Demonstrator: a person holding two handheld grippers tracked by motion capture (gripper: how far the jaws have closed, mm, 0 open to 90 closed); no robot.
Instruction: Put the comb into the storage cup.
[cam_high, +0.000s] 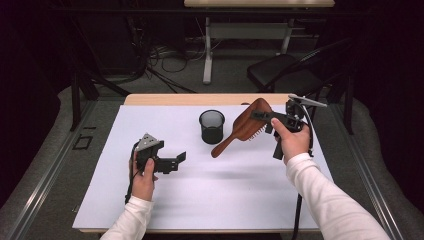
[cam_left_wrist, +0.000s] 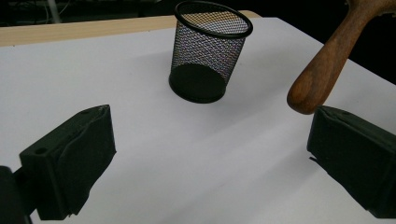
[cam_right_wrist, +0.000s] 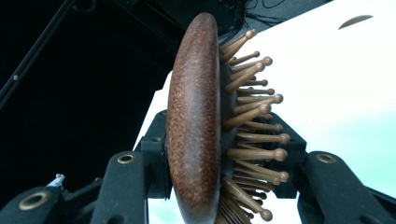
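Note:
A brown wooden hairbrush (cam_high: 245, 127) hangs above the white mat, its head clamped in my right gripper (cam_high: 262, 118). Its handle slants down and left toward a black mesh cup (cam_high: 212, 126). In the right gripper view the brush head (cam_right_wrist: 196, 121) stands edge-on between the jaws, wooden bristles pointing right. My left gripper (cam_high: 176, 161) sits low over the mat at the left, open and empty. In the left gripper view the upright mesh cup (cam_left_wrist: 210, 51) stands ahead, and the brush handle tip (cam_left_wrist: 322, 74) hangs at upper right.
A white mat (cam_high: 200, 200) covers most of the wooden table (cam_high: 165, 99). Beyond the table's far edge are a black chair (cam_high: 285, 70), a white desk leg (cam_high: 207, 50) and cables on the floor.

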